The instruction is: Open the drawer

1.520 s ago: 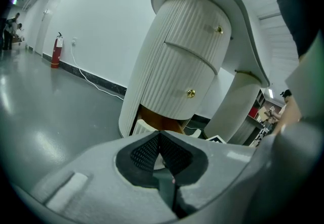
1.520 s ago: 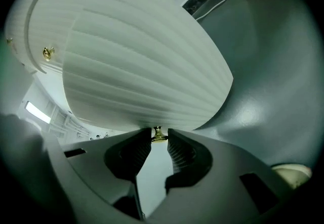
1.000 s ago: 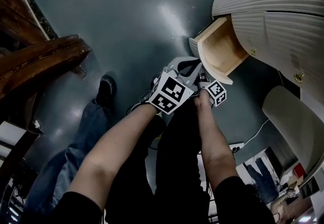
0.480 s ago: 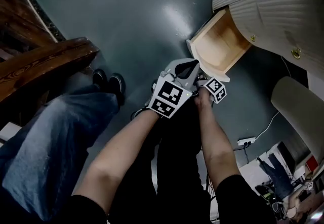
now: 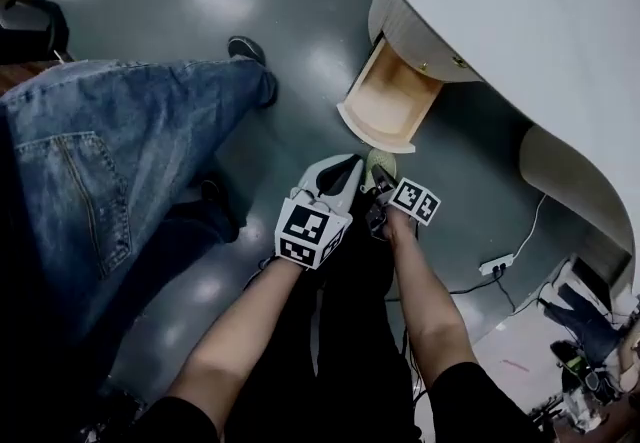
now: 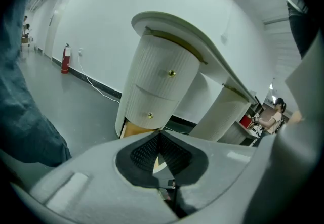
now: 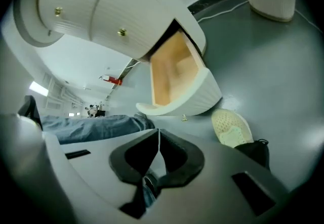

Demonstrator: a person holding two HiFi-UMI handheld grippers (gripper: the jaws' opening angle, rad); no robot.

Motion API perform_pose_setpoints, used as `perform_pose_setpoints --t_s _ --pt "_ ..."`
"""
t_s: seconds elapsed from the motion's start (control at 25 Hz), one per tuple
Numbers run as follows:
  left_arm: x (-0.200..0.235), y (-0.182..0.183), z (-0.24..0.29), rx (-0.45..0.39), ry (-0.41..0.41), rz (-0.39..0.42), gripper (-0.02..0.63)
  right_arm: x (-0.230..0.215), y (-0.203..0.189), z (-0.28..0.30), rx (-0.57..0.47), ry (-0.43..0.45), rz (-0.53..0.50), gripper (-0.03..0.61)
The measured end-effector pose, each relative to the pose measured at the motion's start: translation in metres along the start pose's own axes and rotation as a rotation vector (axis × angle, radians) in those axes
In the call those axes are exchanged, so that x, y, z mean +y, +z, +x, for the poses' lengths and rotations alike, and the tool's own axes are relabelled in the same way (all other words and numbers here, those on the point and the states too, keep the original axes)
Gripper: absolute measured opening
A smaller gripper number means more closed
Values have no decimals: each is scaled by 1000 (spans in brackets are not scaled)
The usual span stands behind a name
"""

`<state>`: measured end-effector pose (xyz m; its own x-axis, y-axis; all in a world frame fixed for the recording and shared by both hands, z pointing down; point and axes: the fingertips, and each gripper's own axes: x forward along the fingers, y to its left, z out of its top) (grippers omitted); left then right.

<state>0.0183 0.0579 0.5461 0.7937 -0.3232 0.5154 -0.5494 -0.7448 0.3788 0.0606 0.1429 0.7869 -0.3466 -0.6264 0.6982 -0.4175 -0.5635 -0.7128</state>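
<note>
Open drawer (image 5: pixel 385 111) beyond left tool (image 5: pixel 345 171)

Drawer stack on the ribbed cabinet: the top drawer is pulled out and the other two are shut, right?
Not quite. It is the bottom drawer that is pulled out, with its bare wooden inside showing; the other two drawers, above it, are shut. The right gripper view shows this plainly.

A: Dim overall?
B: Dim and bluish from the head view; soft ceiling glare on the floor (image 5: pixel 215 1).
A: Edges?
B: Bent and blackened in both gripper views; brighter there, soft up close.
</note>
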Motion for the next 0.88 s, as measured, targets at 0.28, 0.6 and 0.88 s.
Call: perform_pose_setpoints --t_s 0.28,0.6,0.88 --pt "-73 71 -63 -13 -45 64 9 103 6 -102 -24 80 -228 18" --pt "-140 138 -123 -49 -84 120 9 218 24 -221 -122 128 -510 17" --pt "-183 209 -173 -119 -87 158 9 326 51 -322 -258 168 -689 17"
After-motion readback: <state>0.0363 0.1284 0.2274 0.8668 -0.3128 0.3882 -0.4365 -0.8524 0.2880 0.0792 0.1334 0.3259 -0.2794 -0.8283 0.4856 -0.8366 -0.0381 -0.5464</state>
